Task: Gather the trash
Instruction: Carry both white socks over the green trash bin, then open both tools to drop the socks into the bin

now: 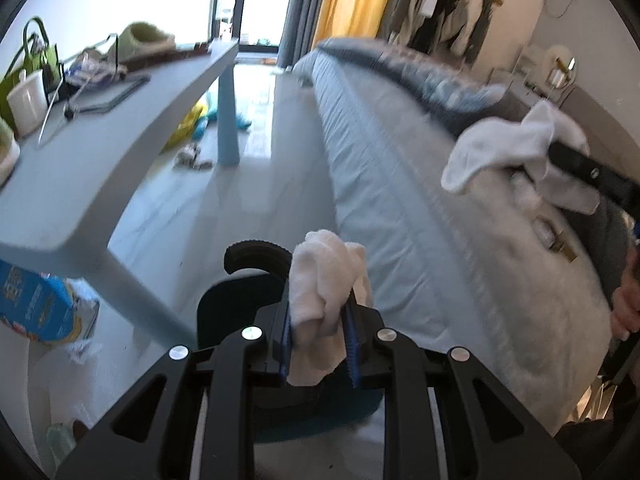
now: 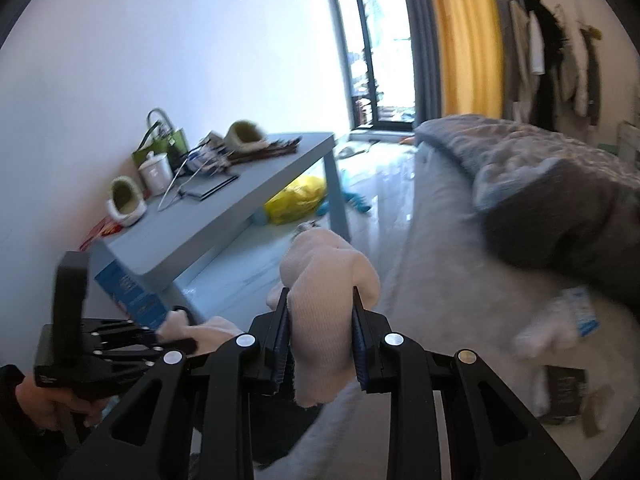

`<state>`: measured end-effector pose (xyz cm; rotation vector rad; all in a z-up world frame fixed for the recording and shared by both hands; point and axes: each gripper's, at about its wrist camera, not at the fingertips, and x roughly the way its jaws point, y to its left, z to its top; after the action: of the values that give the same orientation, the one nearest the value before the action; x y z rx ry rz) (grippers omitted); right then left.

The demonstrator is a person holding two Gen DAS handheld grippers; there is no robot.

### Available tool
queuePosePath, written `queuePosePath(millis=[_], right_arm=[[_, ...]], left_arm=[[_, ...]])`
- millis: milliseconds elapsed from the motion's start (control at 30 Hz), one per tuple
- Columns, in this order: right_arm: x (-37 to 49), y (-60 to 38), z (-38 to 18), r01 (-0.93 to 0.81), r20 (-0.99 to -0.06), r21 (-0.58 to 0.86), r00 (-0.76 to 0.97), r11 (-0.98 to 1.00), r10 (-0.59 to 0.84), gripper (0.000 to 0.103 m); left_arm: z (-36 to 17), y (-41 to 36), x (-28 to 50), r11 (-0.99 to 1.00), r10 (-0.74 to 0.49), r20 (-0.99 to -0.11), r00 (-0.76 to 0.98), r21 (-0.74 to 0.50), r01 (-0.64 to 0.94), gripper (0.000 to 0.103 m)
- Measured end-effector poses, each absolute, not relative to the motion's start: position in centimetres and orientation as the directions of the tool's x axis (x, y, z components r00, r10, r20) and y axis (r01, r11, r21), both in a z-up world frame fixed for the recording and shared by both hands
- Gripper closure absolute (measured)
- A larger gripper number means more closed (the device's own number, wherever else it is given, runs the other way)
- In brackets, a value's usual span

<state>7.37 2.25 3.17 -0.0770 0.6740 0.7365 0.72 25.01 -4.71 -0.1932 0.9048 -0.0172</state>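
A white sock [image 1: 320,304] is clamped in the left claw [image 1: 318,344], at 6 o'clock. A second sock [image 2: 324,320] is pinched in the right claw [image 2: 320,350]. Both are carried clear of the bed [image 1: 400,200], likely for disposal; no bin can be identified.

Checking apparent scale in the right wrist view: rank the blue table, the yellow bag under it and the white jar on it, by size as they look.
1. Blue table
2. Yellow bag
3. White jar; slightly nearer the camera, yet looks smallest.
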Motion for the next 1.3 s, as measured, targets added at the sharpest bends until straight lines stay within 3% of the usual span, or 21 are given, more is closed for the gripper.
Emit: queuePosePath(millis=[533, 833, 967, 1300], right_arm=[[6.0, 11.5, -1.4, -0.703, -0.703, 0.204, 0.379, 0.681, 0.602, 0.076], [6.3, 14.1, -3.9, -0.699, -0.751, 0.196, 0.344, 0.688, 0.563, 0.076], [6.5, 14.8, -5.3, -0.694, -0.771, 0.202, 0.323, 0.691, 0.550, 0.076], [6.9, 16.5, -8.6, -0.683, -0.810, 0.206, 0.283, 0.701, 0.514, 0.076]], left_arm=[[-11.8, 28.6, 0.4, 0.985, -0.078, -0.892, 0.444, -0.138, -0.105, 0.079], [-14.7, 29.0, -0.1, 0.981, -0.131, -0.918, 0.375, -0.175, -0.084, 0.078], [-14.1, 29.5, -0.4, 0.980, -0.133, -0.910, 0.392, -0.181, -0.088, 0.070], [-11.4, 32.2, -1.0, 0.966, -0.139, -0.860, 0.490, -0.226, -0.122, 0.029]])
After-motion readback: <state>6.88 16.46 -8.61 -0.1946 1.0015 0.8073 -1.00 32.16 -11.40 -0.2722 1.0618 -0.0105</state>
